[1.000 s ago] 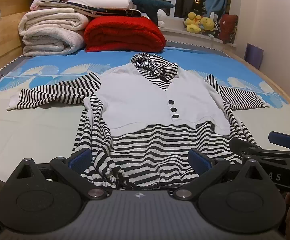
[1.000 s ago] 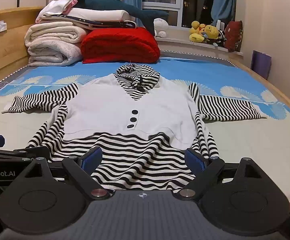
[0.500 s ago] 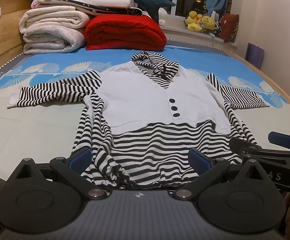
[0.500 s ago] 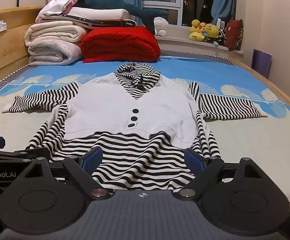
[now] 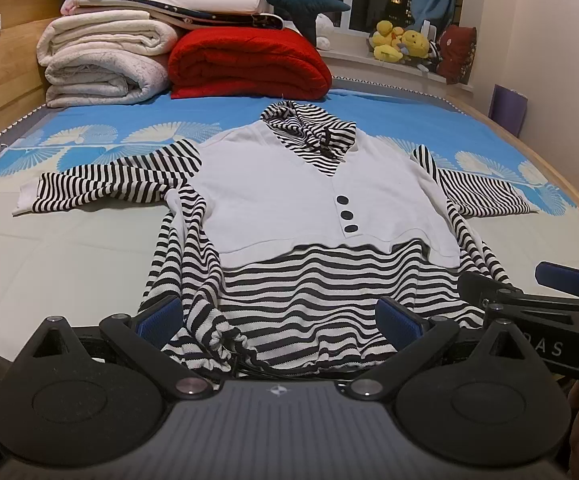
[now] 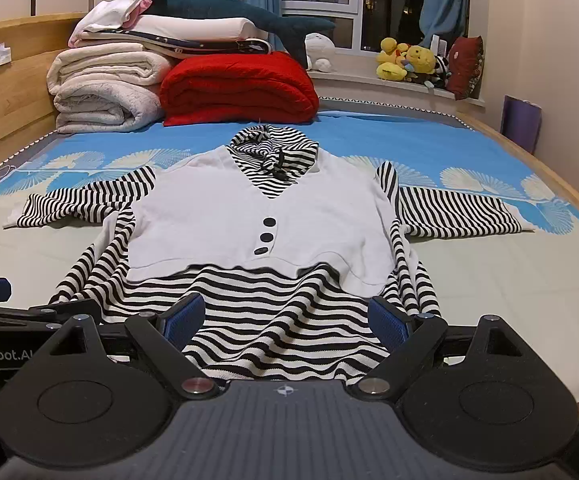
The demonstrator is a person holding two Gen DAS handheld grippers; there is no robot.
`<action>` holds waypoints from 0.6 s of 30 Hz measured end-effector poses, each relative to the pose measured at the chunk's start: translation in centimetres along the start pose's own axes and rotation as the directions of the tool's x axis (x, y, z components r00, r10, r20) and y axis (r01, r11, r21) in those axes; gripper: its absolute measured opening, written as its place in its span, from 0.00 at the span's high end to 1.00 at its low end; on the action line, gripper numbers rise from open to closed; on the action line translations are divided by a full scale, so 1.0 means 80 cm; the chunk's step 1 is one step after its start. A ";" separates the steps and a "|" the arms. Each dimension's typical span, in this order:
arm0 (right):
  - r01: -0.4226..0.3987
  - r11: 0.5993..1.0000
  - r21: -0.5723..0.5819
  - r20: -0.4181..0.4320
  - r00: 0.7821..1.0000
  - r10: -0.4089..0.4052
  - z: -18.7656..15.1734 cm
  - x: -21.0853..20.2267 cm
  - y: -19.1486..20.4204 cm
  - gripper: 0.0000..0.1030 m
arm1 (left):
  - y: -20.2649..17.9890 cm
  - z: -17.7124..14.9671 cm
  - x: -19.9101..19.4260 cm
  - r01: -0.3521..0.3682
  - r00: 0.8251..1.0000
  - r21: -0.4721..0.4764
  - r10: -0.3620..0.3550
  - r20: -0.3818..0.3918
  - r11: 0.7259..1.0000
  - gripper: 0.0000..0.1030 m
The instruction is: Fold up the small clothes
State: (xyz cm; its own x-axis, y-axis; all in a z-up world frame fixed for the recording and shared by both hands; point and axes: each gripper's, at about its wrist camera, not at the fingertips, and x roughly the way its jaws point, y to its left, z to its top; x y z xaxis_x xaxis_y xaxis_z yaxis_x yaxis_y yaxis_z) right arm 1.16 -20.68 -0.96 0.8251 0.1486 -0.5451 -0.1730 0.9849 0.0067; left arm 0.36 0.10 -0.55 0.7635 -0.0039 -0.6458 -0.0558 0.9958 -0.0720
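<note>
Across the last 1 second almost nothing has changed: both views show only a slight shift of viewpoint, and the striped hooded top [image 5: 317, 208] lies as before, face up on the bed [image 5: 69, 248] with both sleeves spread sideways and the hood toward the stacked bedding. The left hand-held gripper [image 5: 277, 320] remains released, its 2 blue pads spread apart at the near hem, with the bunched left corner of the hem [image 5: 209, 344] between them and no fabric pinched. The right hand-held gripper [image 6: 285, 318] is likewise released, its pads straddling the right part of the hem. Judgement: no fold has been started; both tools are staged at the bottom edge, probably for a first grasp of the hem. Hidden or unclear: the nearest strip of hem is covered by each gripper body, so whether a pad touches the cloth cannot be told. The person shows only as a sliver of fingers at the frame edges. The cuff of the right sleeve [image 6: 469, 216] blends into the pale bed sheet.
</note>
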 end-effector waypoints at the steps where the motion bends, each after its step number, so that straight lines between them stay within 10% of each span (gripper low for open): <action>1: 0.000 1.000 0.000 0.001 1.000 0.000 0.000 0.000 0.000 0.13 | 0.000 0.000 0.000 0.001 1.000 -0.001 -0.001 0.000 1.000 0.01; 18: -0.003 1.000 0.006 0.012 1.000 0.003 0.000 0.000 -0.001 0.13 | -0.003 -0.002 0.002 -0.017 1.000 0.021 0.017 -0.016 1.000 0.01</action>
State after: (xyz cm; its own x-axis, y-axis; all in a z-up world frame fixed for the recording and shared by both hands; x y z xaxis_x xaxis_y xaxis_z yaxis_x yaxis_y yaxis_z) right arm 1.17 -20.73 -0.94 0.8310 0.1525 -0.5349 -0.1725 0.9849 0.0129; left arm 0.38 -0.19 -0.73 0.7519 0.0116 -0.6592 -0.0550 0.9975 -0.0452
